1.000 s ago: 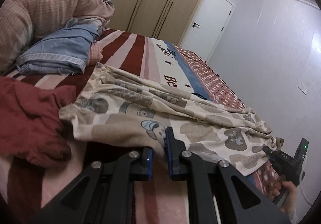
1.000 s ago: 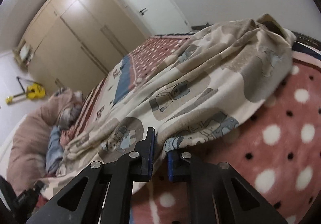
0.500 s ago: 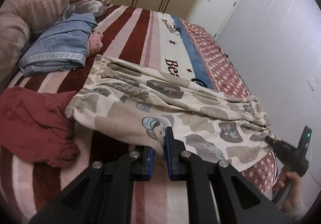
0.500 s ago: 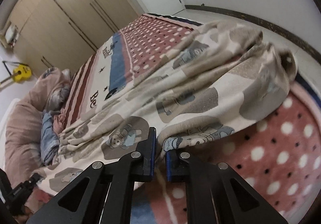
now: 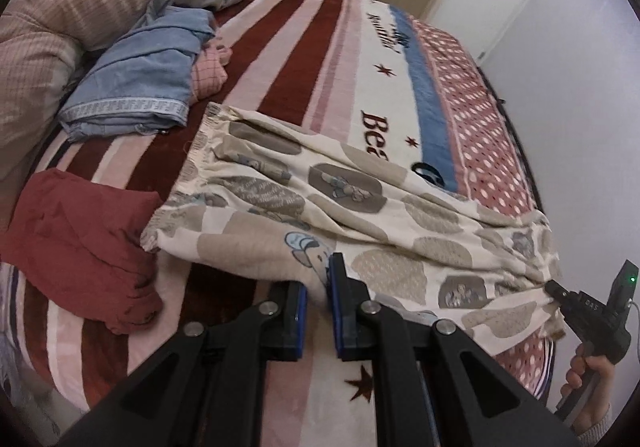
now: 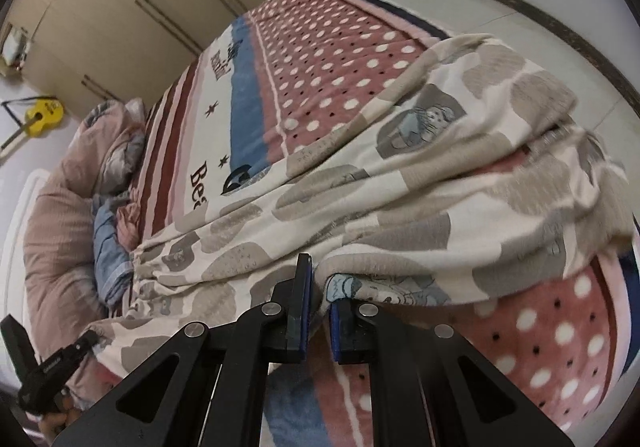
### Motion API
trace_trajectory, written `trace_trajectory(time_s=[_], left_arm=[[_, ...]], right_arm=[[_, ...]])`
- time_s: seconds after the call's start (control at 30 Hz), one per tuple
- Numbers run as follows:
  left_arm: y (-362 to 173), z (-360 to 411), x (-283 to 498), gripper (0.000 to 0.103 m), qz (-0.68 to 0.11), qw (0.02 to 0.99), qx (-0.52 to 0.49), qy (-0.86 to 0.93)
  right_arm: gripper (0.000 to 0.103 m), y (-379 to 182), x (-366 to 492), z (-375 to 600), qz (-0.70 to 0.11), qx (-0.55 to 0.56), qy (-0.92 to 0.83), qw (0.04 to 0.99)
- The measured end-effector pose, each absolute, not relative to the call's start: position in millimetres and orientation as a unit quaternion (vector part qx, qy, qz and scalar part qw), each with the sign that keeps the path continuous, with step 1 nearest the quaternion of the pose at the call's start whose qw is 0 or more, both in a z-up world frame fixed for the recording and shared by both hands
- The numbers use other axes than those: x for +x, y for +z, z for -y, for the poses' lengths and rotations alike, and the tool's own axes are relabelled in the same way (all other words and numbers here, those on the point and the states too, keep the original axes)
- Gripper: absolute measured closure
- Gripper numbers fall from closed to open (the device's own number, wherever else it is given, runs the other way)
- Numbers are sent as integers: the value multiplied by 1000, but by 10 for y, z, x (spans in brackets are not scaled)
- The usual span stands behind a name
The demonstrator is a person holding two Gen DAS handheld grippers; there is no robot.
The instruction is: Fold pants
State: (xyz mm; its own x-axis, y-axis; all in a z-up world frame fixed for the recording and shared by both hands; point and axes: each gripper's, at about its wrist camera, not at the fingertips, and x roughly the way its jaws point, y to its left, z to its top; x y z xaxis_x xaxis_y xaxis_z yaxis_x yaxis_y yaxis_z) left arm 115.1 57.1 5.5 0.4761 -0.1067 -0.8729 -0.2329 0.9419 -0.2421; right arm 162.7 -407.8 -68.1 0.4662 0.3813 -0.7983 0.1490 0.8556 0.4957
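- Left gripper is pinching the near hem of the soft, bear-print pants.
- Right gripper is clamped on their rumpled edge too.
- Pants spread ahead over the fuzzy striped blanket.

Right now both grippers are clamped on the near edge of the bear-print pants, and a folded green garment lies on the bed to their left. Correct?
Not quite: that garment is dark red and crumpled, as the left wrist view shows. The rest holds: the left gripper and right gripper each pinch the near edge of the bear-print pants.
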Motion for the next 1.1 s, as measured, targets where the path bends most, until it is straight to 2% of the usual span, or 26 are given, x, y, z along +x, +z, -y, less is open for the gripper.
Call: trace_trajectory(time_s=[0.37,0.63,0.87,0.9,0.97,1.03,1.1], left_arm=[[45,-658,1923,95,-527,830,-175,57],[-334,-681,2713,95,-570,808,-147,18],[-708,-729,3084,94,-606,781,-148,0],[-759,-733,3124,91,-613,777,-144,0],[-826,-741,3158,77,-621,772,-137,5],[-829,-769,3152,53,-618,775,-133,12],[-770,-834,3143,49,-607,782,-138,18]], right_arm=[[100,-657,2531,4100,-552,234,89,795],[100,-963,3166,4033,-597,210,67,772],[99,-1195,3459,3933,-627,186,49,755],[98,-1231,3484,3930,-633,186,47,750],[98,-1296,3533,3925,-645,187,40,739],[97,-1327,3573,3912,-655,188,29,731],[90,-1314,3596,3871,-659,180,32,729]])
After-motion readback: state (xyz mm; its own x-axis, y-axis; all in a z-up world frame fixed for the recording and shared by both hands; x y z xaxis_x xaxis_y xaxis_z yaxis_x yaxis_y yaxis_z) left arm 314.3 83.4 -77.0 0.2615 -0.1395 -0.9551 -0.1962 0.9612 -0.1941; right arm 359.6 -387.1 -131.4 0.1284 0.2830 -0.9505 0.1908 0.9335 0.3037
